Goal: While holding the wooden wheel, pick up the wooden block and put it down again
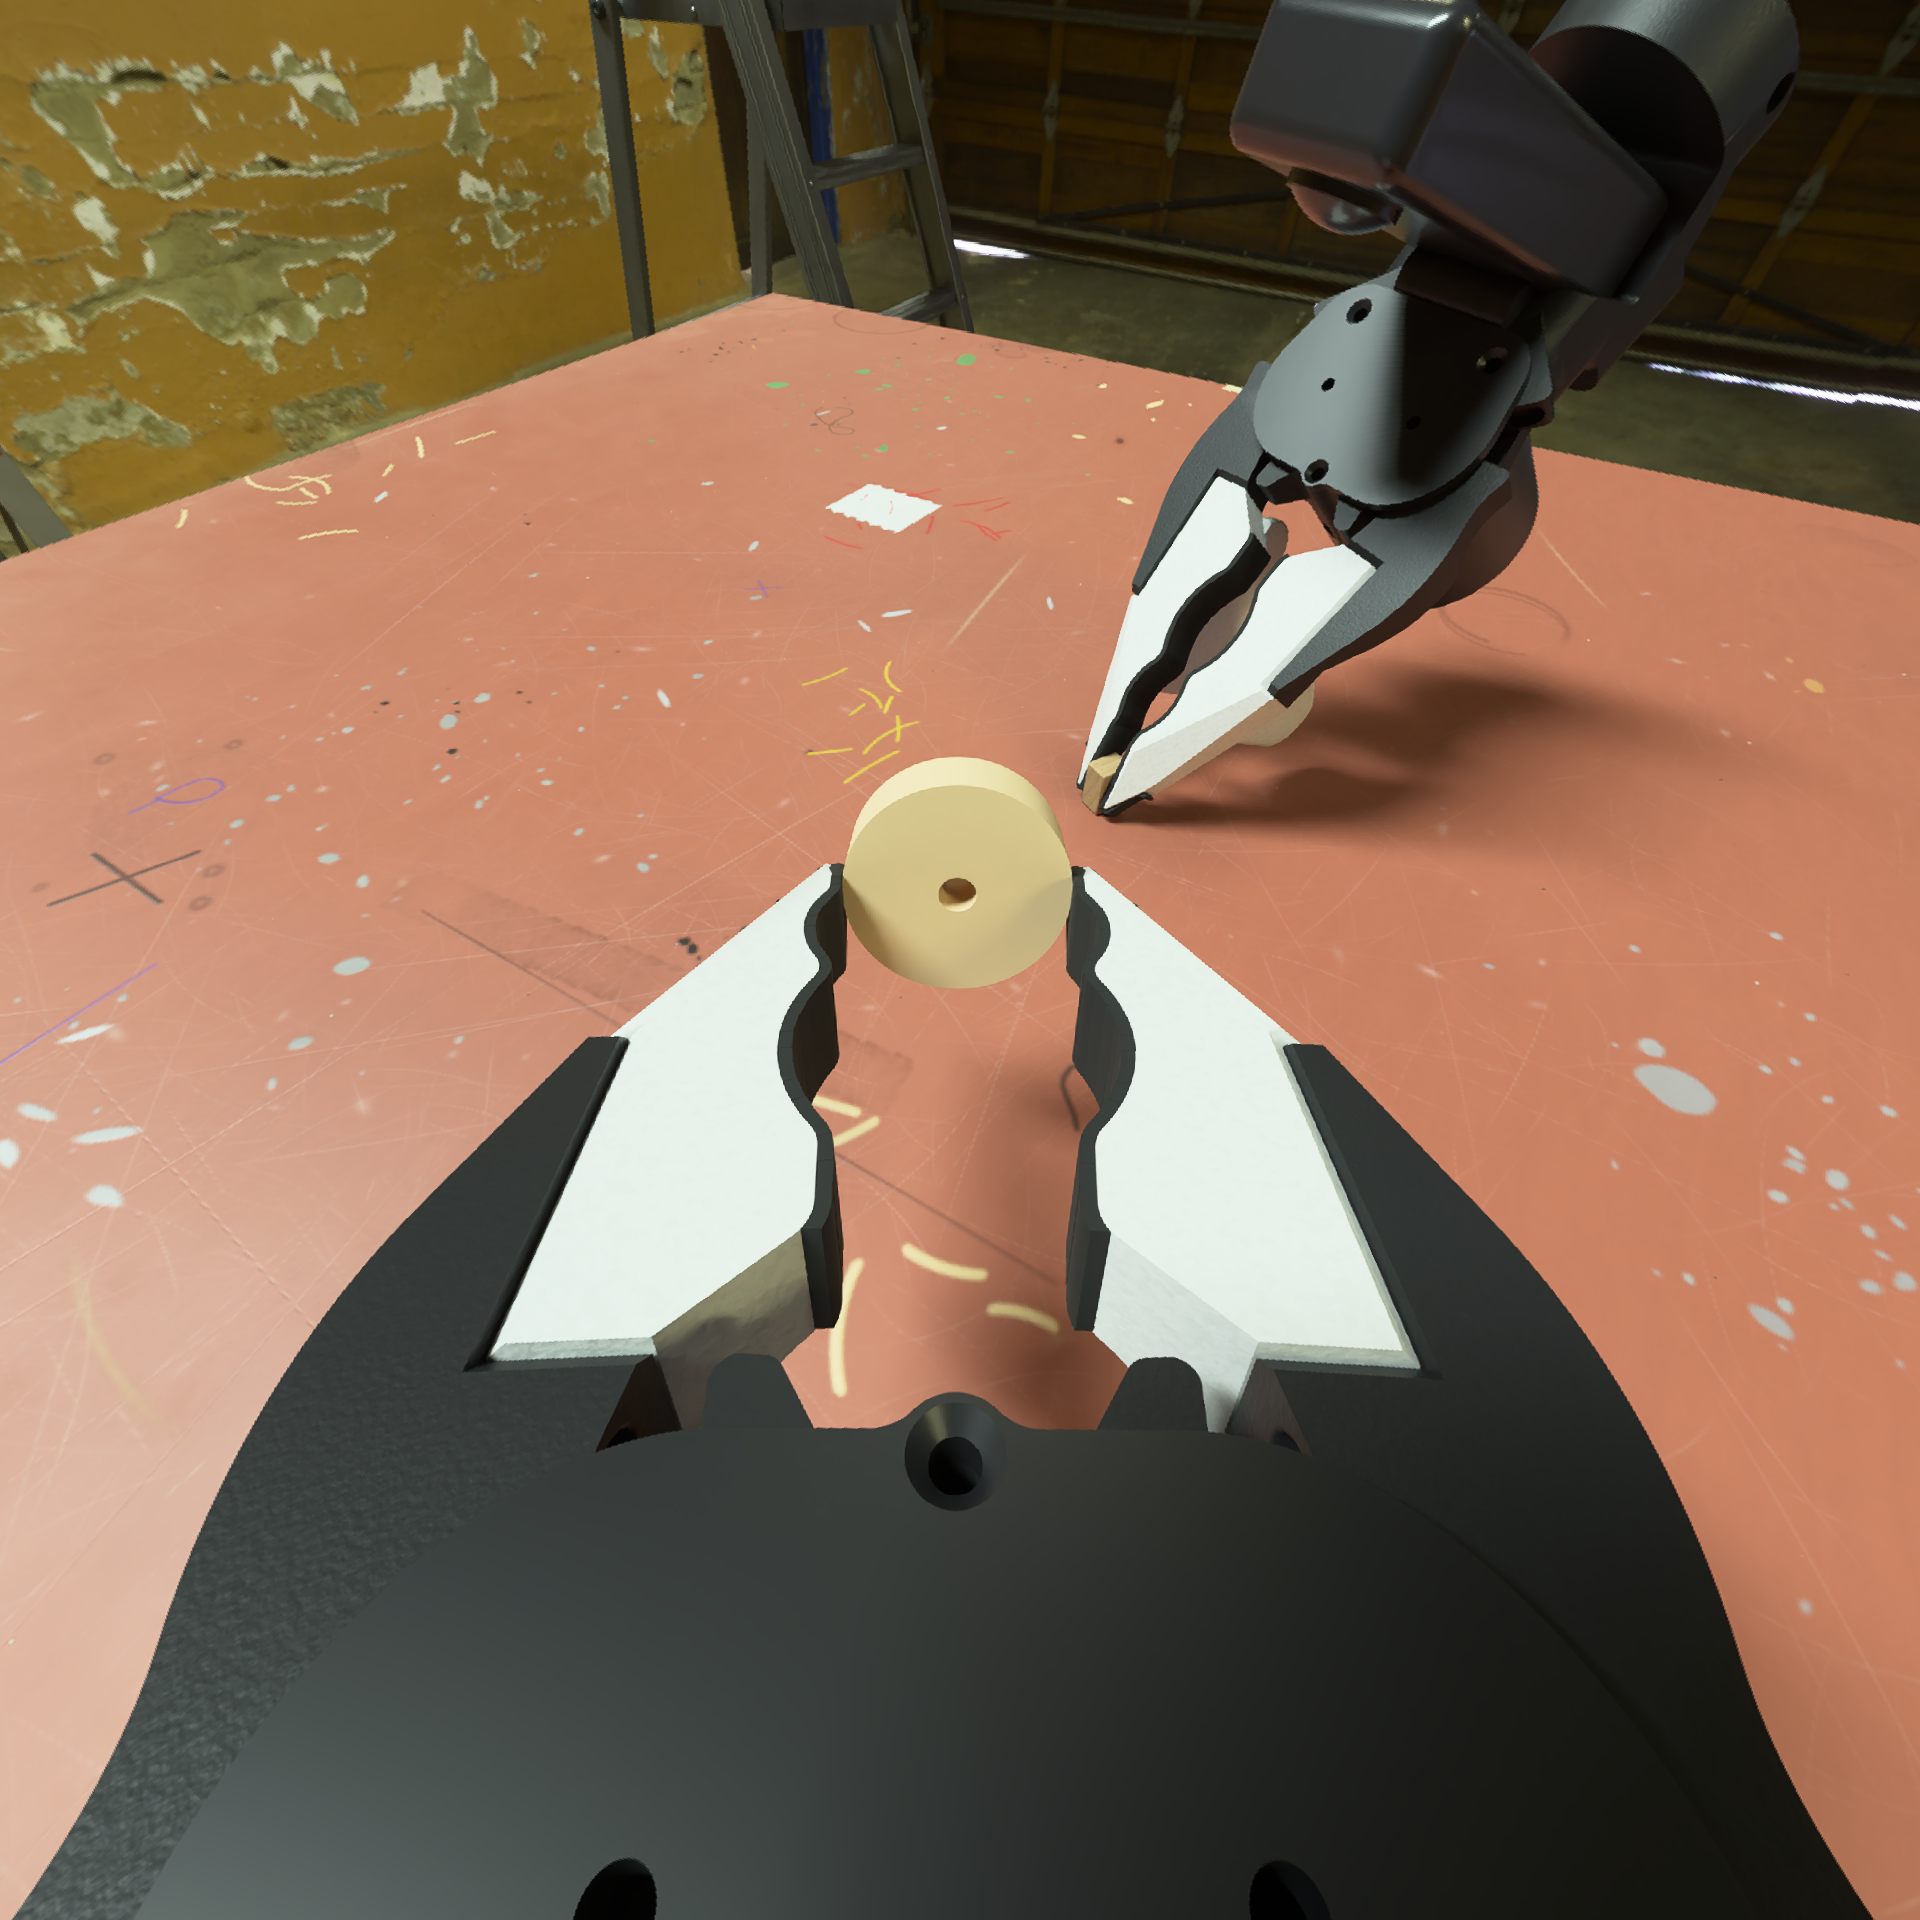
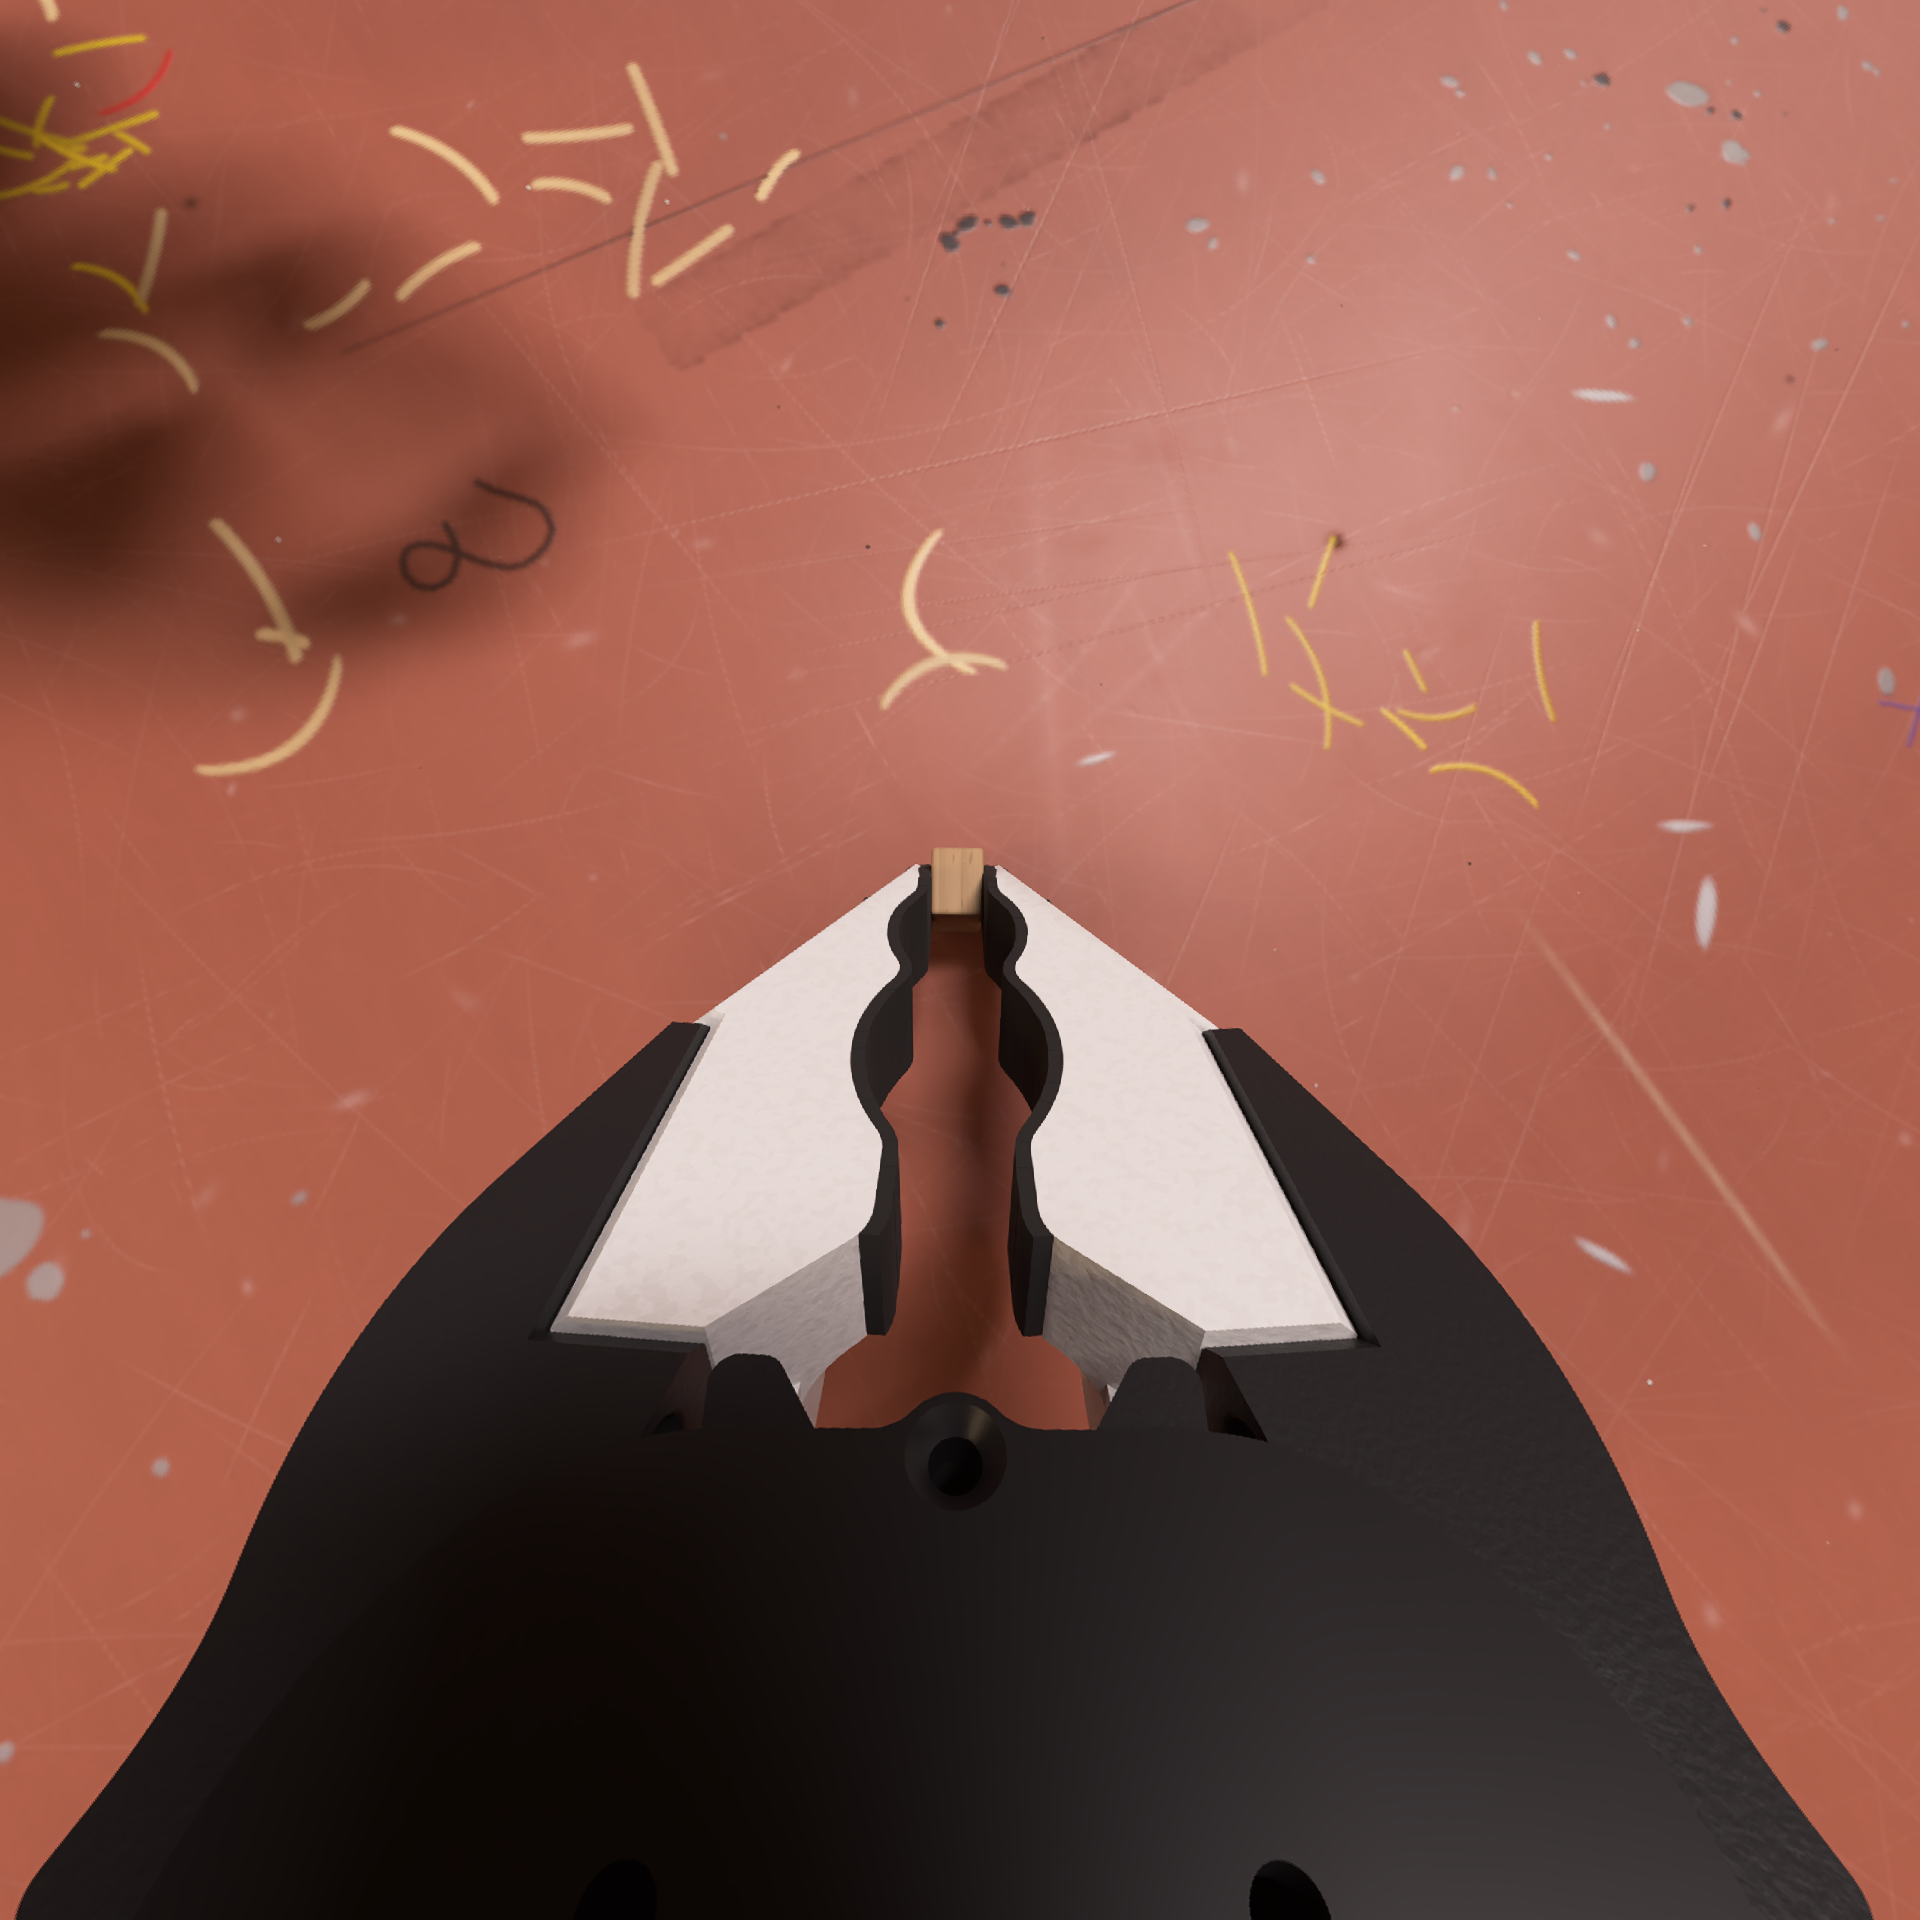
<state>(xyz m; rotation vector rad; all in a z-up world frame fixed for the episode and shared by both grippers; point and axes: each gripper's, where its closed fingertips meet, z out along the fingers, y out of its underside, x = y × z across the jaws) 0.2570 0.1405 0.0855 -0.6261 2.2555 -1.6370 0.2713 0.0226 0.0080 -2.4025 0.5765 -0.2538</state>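
Workshop-type room: peeling yellow wall [image 1: 260,208] at the back left, metal ladder frame [image 1: 831,166] behind the table. The table [image 1: 416,727] has a salmon-red top, scratched, with paint flecks, yellow scribbles and a small white patch [image 1: 883,507] toward the far side.

Left gripper [image 1: 956,883] has its fingers clamped on the rim of the wooden wheel [image 1: 956,883], one fingertip on each side. Wheel is pale, round, with a centre hole facing the camera, and is lifted clear of the table; its shadow lies below it on the surface.

Right gripper [image 1: 1110,795] comes in from the far right, tilted down steeply, tips at or just above the table. Its fingers are clenched on the wooden block [image 1: 1097,774], small and tan, pinched right at the fingertips. From its own wrist view the right gripper [image 2: 957,883] shows the wooden block [image 2: 957,879] squeezed between the two tips, sticking out a bit past them. Whether the block touches the table I cannot tell. Block and wheel are near each other, not touching. A pale rounded thing [image 1: 1283,717] shows behind the right gripper's fingers, mostly hidden.
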